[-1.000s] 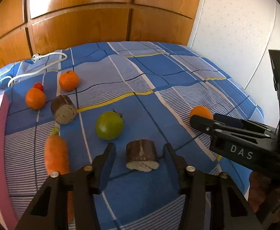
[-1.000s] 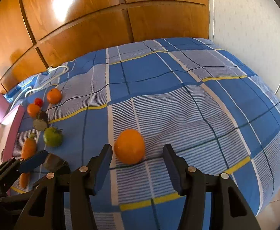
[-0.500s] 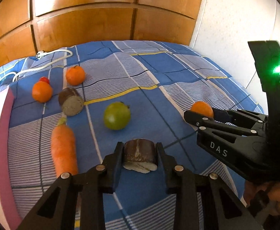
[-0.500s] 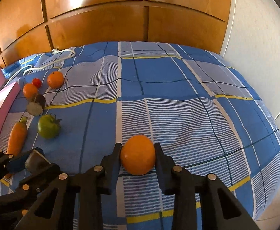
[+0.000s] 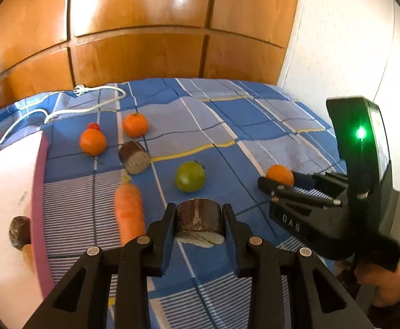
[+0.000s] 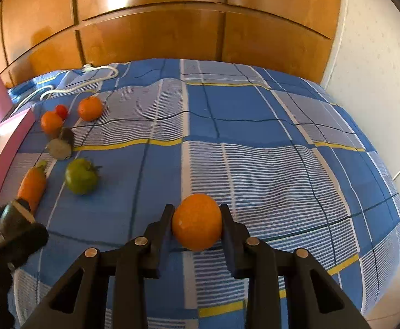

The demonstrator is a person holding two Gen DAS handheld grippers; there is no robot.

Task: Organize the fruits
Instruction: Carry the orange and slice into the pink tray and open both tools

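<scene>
My left gripper [image 5: 200,219] is shut on a dark brown cut piece with a pale face [image 5: 200,220], held above the blue checked bedspread. My right gripper [image 6: 197,222] is shut on an orange [image 6: 197,220]; it shows in the left wrist view [image 5: 279,175] too. On the bedspread lie a green tomato [image 5: 190,176], a carrot [image 5: 130,213], another brown cut piece [image 5: 134,157], two oranges [image 5: 93,141] [image 5: 135,124] and a small red tomato [image 5: 93,126]. They also lie at the left in the right wrist view, the green tomato [image 6: 80,175] nearest.
A pink-edged white box [image 5: 39,192] stands at the left, with a brown piece [image 5: 19,231] inside. A white cable [image 5: 90,107] lies at the far end of the bed. Wooden wardrobe doors [image 5: 145,27] stand behind, a white wall [image 5: 337,41] to the right.
Both grippers closed from wide open, the left onto the brown piece and the right onto the orange. Both have lifted a little and the left has swung toward the box.
</scene>
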